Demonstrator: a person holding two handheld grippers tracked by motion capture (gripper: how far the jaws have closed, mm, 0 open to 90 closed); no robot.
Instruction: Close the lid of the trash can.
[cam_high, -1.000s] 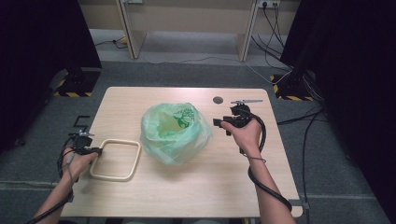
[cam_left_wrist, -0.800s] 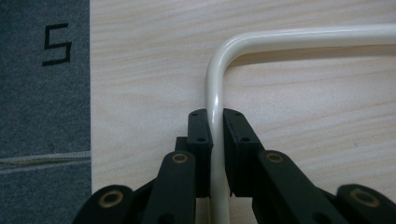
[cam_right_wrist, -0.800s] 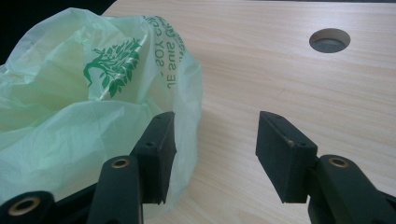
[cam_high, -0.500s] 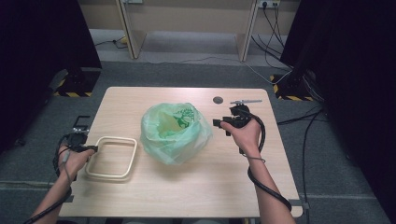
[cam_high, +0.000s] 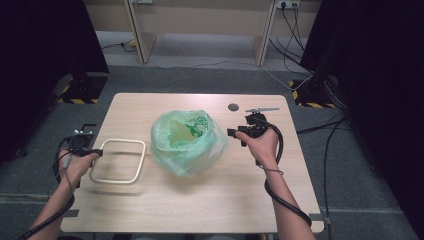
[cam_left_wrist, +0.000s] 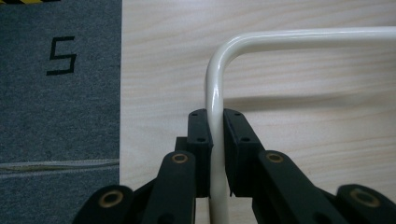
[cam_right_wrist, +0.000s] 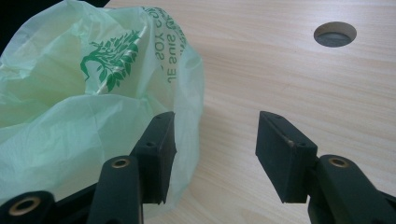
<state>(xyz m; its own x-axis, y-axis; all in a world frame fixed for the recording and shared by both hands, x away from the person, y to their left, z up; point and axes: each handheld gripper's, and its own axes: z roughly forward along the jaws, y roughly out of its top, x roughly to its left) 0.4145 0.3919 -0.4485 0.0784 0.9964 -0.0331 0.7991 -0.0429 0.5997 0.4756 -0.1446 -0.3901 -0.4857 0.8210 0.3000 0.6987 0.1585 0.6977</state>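
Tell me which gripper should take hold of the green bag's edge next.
Right, probably. The right gripper is open beside the green bag, one jaw at the plastic. The left gripper is shut on the cream wire frame, farther from the bag.

Your cream rounded-rectangle wire frame (cam_high: 118, 161) is raised at the tabletop's left edge; the crumpled green plastic bag (cam_high: 186, 141) sits mid-table.

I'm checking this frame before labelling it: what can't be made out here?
- Inside of the green plastic bag: hidden by its own crumpled folds, high view.
- Print on the bag: cut off by folds, right gripper view.
- Cream wire frame: lower end hidden between the left gripper jaws, far side cut off by the edge.
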